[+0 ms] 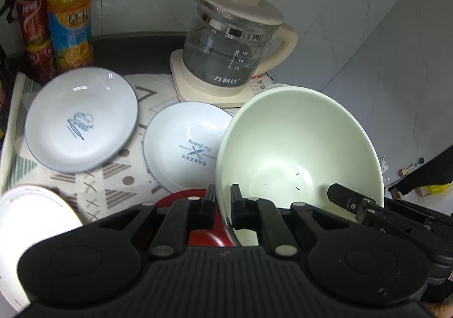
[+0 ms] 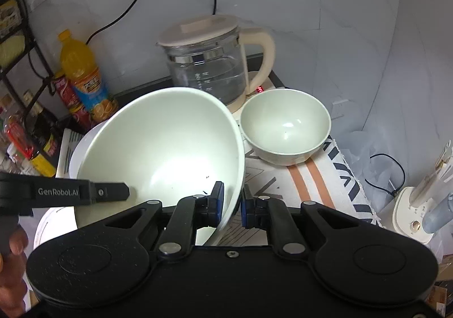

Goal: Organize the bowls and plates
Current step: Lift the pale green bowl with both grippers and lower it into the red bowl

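A large pale green bowl (image 1: 300,153) hangs tilted above the patterned mat, gripped on two sides of its rim. My left gripper (image 1: 222,190) is shut on its left rim. My right gripper (image 2: 232,190) is shut on the right rim of the same bowl (image 2: 158,148). Each gripper's finger shows at the edge of the other's view. Two white plates with blue rims (image 1: 82,122) (image 1: 187,145) lie on the mat. A smaller pale green bowl (image 2: 286,125) stands by the kettle. A red dish (image 1: 203,235) lies under the held bowl, mostly hidden.
A glass kettle (image 1: 229,48) on a cream base stands at the back. An orange drink bottle (image 1: 69,9) and red cans (image 1: 34,23) stand at the back left. A white dish (image 1: 28,221) lies at the near left. A cream appliance (image 2: 413,221) sits off the table's right edge.
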`<state>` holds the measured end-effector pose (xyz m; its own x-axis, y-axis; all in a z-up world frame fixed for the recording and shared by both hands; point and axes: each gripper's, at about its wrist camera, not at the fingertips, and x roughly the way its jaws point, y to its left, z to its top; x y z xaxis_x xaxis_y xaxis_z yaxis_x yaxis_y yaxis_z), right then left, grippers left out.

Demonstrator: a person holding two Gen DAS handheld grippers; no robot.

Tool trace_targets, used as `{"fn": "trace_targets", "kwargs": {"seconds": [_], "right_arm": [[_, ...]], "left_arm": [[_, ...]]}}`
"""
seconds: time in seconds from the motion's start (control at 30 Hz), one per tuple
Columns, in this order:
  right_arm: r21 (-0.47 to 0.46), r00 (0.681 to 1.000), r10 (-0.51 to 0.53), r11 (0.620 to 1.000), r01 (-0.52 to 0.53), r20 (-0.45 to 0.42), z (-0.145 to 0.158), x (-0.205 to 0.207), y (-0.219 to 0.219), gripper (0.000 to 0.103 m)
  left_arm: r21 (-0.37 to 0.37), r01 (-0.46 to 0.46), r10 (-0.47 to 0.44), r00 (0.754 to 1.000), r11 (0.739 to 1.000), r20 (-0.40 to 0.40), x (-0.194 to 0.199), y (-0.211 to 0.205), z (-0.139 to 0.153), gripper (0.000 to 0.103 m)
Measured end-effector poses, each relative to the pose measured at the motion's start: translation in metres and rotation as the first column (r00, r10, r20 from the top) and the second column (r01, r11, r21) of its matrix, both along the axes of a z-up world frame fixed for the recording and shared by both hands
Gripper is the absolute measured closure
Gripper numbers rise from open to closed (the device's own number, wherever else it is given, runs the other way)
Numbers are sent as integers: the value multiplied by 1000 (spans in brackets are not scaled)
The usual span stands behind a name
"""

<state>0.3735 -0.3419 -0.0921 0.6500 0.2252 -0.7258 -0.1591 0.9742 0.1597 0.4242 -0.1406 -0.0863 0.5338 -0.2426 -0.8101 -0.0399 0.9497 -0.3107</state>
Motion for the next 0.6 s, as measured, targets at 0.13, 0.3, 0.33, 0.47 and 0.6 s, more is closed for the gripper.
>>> {"fn": "trace_targets", "kwargs": {"seconds": [0.13, 0.3, 0.33, 0.47, 0.6], "right_arm": [[-10, 1000, 13, 1000, -13, 4, 2, -9, 12, 90], [-13, 1000, 26, 1000, -26, -6, -2, -18, 27, 90], [-14, 1000, 30, 999, -30, -10, -3, -20, 30, 90], [-32, 999, 46, 998, -47, -23, -9, -26, 42, 90], [-33, 998, 45, 998, -46, -36, -14, -30, 48, 91]], "left_arm": [[-9, -16, 16, 1000, 1000, 8, -11, 11, 1, 96], [-22, -40, 39, 999, 999, -12, -24, 25, -5, 96], [-24, -45, 44, 999, 999, -18, -26, 28, -7, 96], [-28, -58, 57, 998, 998, -41, -34, 37, -13, 96], [-41, -60, 57, 996, 997, -67, -42, 42, -22, 95]]}}
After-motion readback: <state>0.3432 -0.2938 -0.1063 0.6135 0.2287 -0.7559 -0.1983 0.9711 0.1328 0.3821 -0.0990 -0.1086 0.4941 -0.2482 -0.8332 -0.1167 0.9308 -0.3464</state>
